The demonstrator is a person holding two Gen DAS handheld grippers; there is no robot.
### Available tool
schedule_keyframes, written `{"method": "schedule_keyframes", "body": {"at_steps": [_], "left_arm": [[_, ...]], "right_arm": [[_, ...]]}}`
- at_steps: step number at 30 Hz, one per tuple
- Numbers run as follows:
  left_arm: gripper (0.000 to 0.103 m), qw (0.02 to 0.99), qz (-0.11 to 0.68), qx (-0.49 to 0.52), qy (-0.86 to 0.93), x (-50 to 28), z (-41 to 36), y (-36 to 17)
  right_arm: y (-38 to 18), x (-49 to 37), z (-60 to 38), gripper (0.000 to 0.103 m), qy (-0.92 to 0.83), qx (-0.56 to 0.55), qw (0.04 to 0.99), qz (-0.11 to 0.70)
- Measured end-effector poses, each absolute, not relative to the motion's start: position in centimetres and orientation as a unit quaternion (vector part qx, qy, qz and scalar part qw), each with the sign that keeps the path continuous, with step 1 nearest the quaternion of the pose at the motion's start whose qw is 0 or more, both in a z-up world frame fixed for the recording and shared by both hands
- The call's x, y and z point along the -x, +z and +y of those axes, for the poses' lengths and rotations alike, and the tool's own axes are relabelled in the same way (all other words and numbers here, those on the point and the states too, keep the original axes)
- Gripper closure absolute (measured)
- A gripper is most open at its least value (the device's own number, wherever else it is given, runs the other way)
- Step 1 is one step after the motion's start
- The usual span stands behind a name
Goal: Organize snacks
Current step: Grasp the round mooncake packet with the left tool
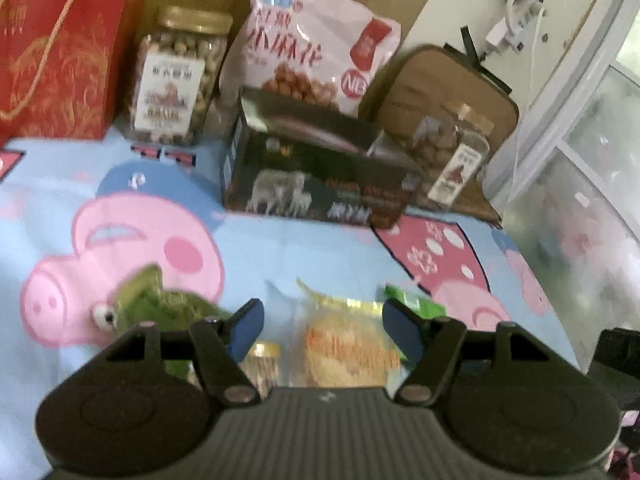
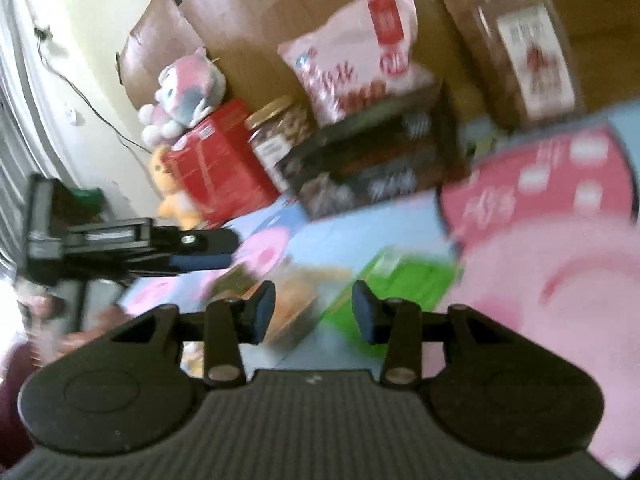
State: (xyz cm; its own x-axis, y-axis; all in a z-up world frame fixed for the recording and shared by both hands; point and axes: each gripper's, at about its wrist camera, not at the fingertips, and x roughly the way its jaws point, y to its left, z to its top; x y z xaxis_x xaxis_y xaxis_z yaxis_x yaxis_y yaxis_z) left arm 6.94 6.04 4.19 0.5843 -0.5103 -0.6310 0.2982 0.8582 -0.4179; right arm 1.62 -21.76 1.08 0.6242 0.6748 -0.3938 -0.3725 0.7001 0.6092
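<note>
My left gripper [image 1: 324, 330] is open and empty, hovering over a clear packet of orange-yellow snacks [image 1: 348, 348] on the cartoon pig cloth [image 1: 280, 248]. A small gold-lidded jar [image 1: 262, 364] lies by its left finger, a green packet [image 1: 416, 306] by its right finger and a green wrapped snack [image 1: 172, 304] to the left. My right gripper [image 2: 314, 316] is open and empty above the green packet [image 2: 400, 280] and the orange-yellow packet [image 2: 300, 300]. The left gripper [image 2: 200, 260] shows at the left of the blurred right wrist view.
At the back stand a red gift bag [image 1: 60, 48], a jar of nuts [image 1: 180, 76], a pink snack bag [image 1: 316, 40], a dark box [image 1: 316, 168], a second jar [image 1: 456, 156] and a brown case [image 1: 440, 92]. Plush toys [image 2: 184, 92] sit by the wall. The table edge falls off at right.
</note>
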Motion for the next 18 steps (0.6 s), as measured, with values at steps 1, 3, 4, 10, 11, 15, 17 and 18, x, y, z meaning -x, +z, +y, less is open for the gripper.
{"method": "schedule_keyframes", "body": {"at_steps": [1, 3, 4, 10, 11, 15, 17, 18], "left_arm": [[0.036, 0.878, 0.397, 0.134, -0.232, -6.9, 5.9, 4.0], [0.038, 0.876, 0.400, 0.128, -0.237, -6.7, 5.5, 3.6], [0.040, 0.874, 0.403, 0.123, -0.240, -6.7, 5.2, 3.4], [0.053, 0.866, 0.424, 0.112, -0.240, -6.1, 4.1, 1.7], [0.053, 0.869, 0.421, 0.110, -0.237, -5.9, 4.0, 1.7], [0.054, 0.868, 0.424, 0.119, -0.231, -5.5, 4.0, 1.8], [0.057, 0.870, 0.422, 0.120, -0.226, -5.3, 3.9, 1.9], [0.057, 0.872, 0.418, 0.120, -0.224, -5.2, 3.8, 2.1]], "right_arm": [[0.9, -1.3, -21.3, 0.058, 0.303, -0.241, 0.867, 0.314], [0.6, -0.9, -20.1, 0.058, 0.304, -0.222, 0.870, 0.320], [0.5, -0.9, -19.6, 0.057, 0.306, -0.216, 0.868, 0.325], [1.0, -0.8, -16.2, 0.046, 0.320, -0.141, 0.879, 0.324], [1.0, -0.9, -15.7, 0.046, 0.319, -0.128, 0.881, 0.324], [0.9, -1.1, -14.7, 0.046, 0.321, -0.096, 0.888, 0.314], [0.7, -1.0, -14.5, 0.045, 0.321, -0.089, 0.890, 0.312], [0.8, -0.9, -14.4, 0.046, 0.319, -0.085, 0.892, 0.309]]}}
